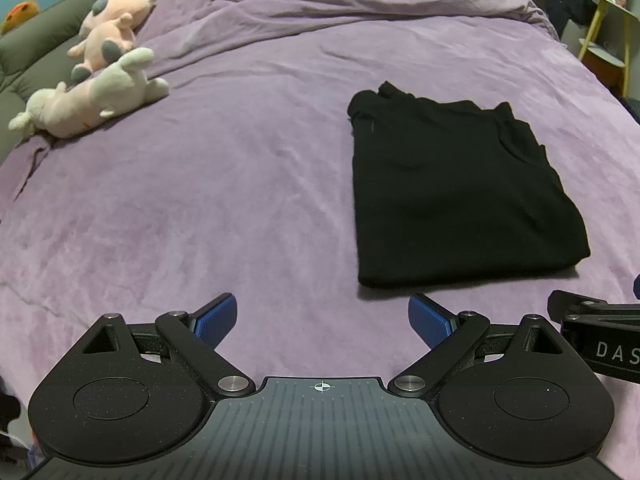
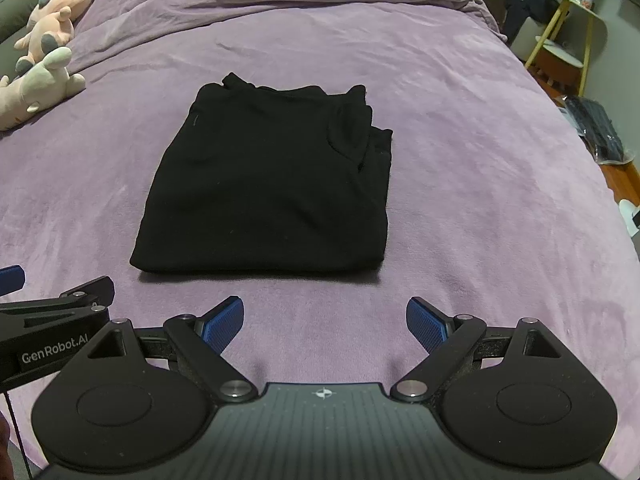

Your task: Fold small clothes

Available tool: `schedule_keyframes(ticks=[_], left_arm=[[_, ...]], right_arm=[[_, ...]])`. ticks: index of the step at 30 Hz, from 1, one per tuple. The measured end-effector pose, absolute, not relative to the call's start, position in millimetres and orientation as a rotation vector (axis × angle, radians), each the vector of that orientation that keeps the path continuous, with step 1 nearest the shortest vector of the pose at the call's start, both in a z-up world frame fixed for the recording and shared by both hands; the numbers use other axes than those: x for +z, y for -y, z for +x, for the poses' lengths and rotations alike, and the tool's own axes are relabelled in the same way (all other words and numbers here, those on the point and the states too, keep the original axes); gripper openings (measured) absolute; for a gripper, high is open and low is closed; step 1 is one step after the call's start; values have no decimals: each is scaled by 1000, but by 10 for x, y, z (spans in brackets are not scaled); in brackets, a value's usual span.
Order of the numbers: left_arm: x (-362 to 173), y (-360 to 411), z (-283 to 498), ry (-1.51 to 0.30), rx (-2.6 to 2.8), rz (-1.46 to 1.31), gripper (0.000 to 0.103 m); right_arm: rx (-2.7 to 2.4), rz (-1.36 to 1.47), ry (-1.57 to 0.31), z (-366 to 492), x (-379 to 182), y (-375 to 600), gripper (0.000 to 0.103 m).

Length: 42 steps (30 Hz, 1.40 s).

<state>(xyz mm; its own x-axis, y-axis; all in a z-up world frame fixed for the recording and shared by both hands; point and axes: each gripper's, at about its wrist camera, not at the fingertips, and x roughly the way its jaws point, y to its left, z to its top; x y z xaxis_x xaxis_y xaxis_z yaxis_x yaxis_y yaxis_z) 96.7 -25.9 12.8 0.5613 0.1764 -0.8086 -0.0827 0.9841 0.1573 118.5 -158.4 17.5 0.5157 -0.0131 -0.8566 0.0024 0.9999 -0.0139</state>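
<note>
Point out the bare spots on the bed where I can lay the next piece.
Widest free patch: purple blanket between the plush toys and the folded black garment. Another lies right of the garment toward the bed edge. A narrow strip separates the garment from the open left claw and right claw. The toy corner is crowded.

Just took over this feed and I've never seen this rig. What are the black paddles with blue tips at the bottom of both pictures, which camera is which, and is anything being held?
Those are two hand-held grippers, no robot arm. Each carries a fisheye camera looking forward along its two blue-padded fingers. One picture is from the left gripper, the other from the right gripper; each also catches the edge of its neighbour. Both stand open and hold nothing. Ahead, on the purple bedspread, lies a black garment, already folded into a neat rectangle. It sits straight ahead of the right gripper and to the right of the left one. Plush toys lie at the far left, apart from the garment.
</note>
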Motion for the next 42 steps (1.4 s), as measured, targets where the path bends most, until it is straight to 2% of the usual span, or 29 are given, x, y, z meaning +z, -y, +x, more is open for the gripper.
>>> schedule_keyframes(ticks=[42], left_arm=[[124,300,962,-953,132,102,97]], right_arm=[[-21,2,-1027,1145,186,1635,89]])
